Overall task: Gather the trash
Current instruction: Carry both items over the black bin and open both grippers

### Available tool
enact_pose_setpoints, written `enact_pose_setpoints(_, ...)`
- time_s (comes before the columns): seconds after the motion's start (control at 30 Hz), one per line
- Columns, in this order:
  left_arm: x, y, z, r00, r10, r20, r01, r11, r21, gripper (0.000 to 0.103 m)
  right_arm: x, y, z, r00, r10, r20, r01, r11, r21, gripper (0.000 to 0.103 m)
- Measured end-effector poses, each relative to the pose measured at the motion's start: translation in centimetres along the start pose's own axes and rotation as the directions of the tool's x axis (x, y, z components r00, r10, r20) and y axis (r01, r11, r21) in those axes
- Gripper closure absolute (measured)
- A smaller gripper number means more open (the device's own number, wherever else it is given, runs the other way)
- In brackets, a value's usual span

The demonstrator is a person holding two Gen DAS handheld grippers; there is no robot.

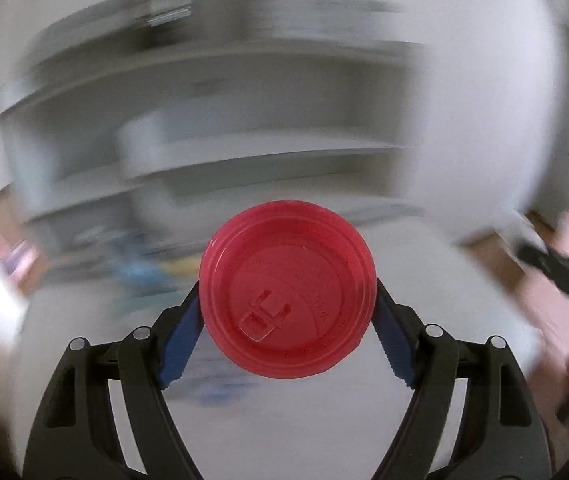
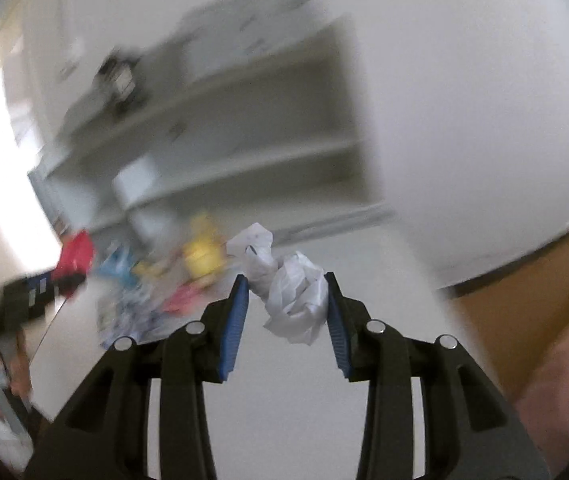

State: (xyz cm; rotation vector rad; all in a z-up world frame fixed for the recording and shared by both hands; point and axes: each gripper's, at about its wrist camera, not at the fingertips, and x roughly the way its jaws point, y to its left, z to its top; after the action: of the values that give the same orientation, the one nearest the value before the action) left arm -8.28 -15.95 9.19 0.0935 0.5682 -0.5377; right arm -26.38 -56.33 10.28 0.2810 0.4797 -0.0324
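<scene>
In the left wrist view my left gripper (image 1: 287, 292) is shut on a red plastic cup lid (image 1: 287, 290), its blue pads pressed against both edges. It is held up above the white table (image 1: 424, 280). In the right wrist view my right gripper (image 2: 287, 280) is shut on a crumpled ball of white paper (image 2: 290, 288), held above the white table (image 2: 364, 272). The left gripper with its red lid (image 2: 76, 256) shows blurred at the left of that view.
Both views are motion-blurred. A pile of colourful trash, yellow (image 2: 202, 256), blue (image 2: 118, 266) and pink (image 2: 182, 300), lies on the table behind. A grey shelf unit (image 2: 244, 128) stands against the wall. A brown floor (image 2: 524, 292) shows at the right.
</scene>
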Motion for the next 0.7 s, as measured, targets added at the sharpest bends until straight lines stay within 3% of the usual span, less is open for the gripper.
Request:
enact_pose_setpoints(0.07, -0.5, -8.0, -0.3, 0.989, -0.147, -0.007, 0.147, 0.983, 0.105, 0.026, -4.5, -5.2, 0.0, 0.993, -0.108, 0.037, 0.105, 0.993, 0.058, 0.065)
enact_pose_setpoints(0.1, -0.7, -12.3, -0.9, 0.974, -0.225, -0.029, 0.227, 0.962, 0.155, 0.026, -6.0, -7.2, -0.4, 0.987, -0.158, 0.037, 0.155, 0.985, 0.081, 0.065)
enact_pose_setpoints(0.17, -0.9, -20.7, -3.2, 0.929, -0.352, -0.112, 0.369, 0.899, 0.237, 0.026, -8.7, -12.5, -2.0, 0.971, -0.239, -0.010, 0.237, 0.960, 0.150, 0.065)
enact_pose_setpoints(0.23, -1.1, -27.0, -6.3, 0.880, -0.429, -0.202, 0.472, 0.838, 0.274, 0.026, -9.8, -16.7, -4.5, 0.957, -0.280, -0.074, 0.290, 0.934, 0.211, 0.065)
enact_pose_setpoints(0.33, -0.3, -35.1, -13.0, 0.797, -0.469, -0.381, 0.582, 0.765, 0.276, 0.026, -9.1, -23.5, -9.9, 0.923, -0.295, -0.246, 0.360, 0.888, 0.287, 0.065)
enact_pose_setpoints(0.4, 1.1, -39.5, -18.2, 0.761, -0.417, -0.496, 0.601, 0.742, 0.298, 0.026, -7.4, -27.7, -14.7, 0.889, -0.264, -0.374, 0.394, 0.859, 0.329, 0.065)
enact_pose_setpoints(0.47, 4.1, -42.2, -22.3, 0.735, -0.343, -0.585, 0.591, 0.748, 0.303, 0.026, -4.8, -31.0, -19.5, 0.842, -0.209, -0.497, 0.422, 0.829, 0.366, 0.065)
enact_pose_setpoints(0.53, 7.1, -44.2, -27.0, 0.684, -0.276, -0.675, 0.581, 0.767, 0.274, 0.026, -2.6, -33.0, -23.5, 0.801, -0.151, -0.580, 0.442, 0.802, 0.402, 0.065)
enact_pose_setpoints(0.6, 10.0, -45.7, -30.2, 0.643, -0.227, -0.731, 0.566, 0.784, 0.255, 0.026, -0.3, -34.9, -28.1, 0.741, -0.078, -0.667, 0.461, 0.782, 0.420, 0.065)
enact_pose_setpoints(0.63, 11.2, -45.1, -31.1, 0.625, -0.209, -0.752, 0.560, 0.791, 0.245, 0.026, 0.3, -35.3, -29.3, 0.721, -0.067, -0.690, 0.470, 0.779, 0.415, 0.065)
enact_pose_setpoints(0.67, 12.4, -45.5, -31.6, 0.616, -0.189, -0.765, 0.548, 0.800, 0.244, 0.027, 0.9, -35.9, -30.8, 0.688, -0.064, -0.722, 0.491, 0.775, 0.399, 0.065)
enact_pose_setpoints(0.7, 13.1, -44.8, -31.9, 0.609, -0.171, -0.774, 0.532, 0.813, 0.239, 0.027, 1.2, -36.3, -31.5, 0.671, -0.065, -0.739, 0.503, 0.772, 0.388, 0.065)
